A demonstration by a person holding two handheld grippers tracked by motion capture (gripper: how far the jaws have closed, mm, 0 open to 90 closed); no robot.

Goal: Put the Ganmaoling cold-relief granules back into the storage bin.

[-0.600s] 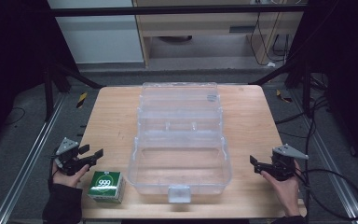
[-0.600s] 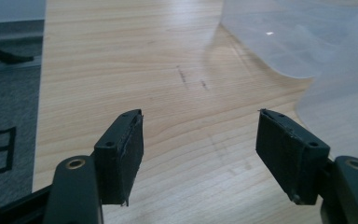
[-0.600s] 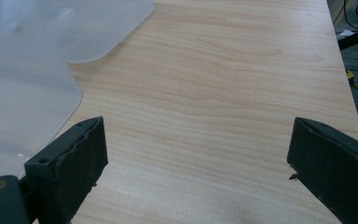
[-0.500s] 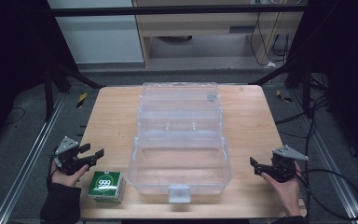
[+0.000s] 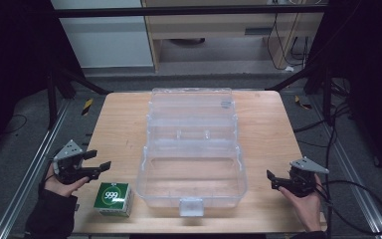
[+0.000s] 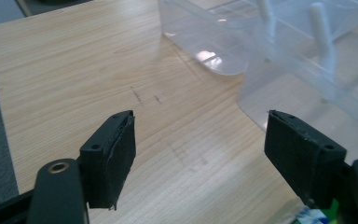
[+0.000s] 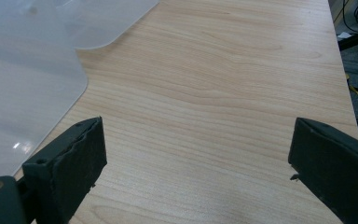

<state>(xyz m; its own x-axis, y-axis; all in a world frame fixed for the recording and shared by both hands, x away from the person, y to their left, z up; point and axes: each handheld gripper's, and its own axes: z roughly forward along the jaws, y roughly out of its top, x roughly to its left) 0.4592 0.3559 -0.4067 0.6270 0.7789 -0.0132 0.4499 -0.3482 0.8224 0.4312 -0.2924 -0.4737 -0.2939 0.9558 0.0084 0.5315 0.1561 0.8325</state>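
Fingers of the left gripper (image 5: 98,165) are seen released at the left edge of the wooden table (image 5: 119,124), with nothing between them; in the left gripper view the two black pads stand apart over bare wood (image 6: 196,154), and one finger (image 6: 109,158) is shown at the left of that view with the other at its right. This gripper is held in the person's left hand (image 5: 62,180), which comes in from the bottom left of the high view, and its fingers are pointed toward the middle of the table. Just beside it, nearer the front edge, a small green and white box (image 5: 113,199) printed with "999" is set upright on the table, apart from the fingers and near the front left corner of the clear plastic case (image 5: 191,172). A sliver of this box is caught at the bottom right of the left gripper view (image 6: 314,217). The case is laid open in the middle of the table, its lid folded back toward the far side and its front latch turned toward the person; its clear wall is seen in both gripper views (image 6: 298,74) (image 7: 23,84). At the right edge of the table the right gripper (image 5: 272,179) is held in the right hand (image 5: 303,201), its fingers likewise released and spread wide over bare wood (image 7: 196,154), well apart from the case.
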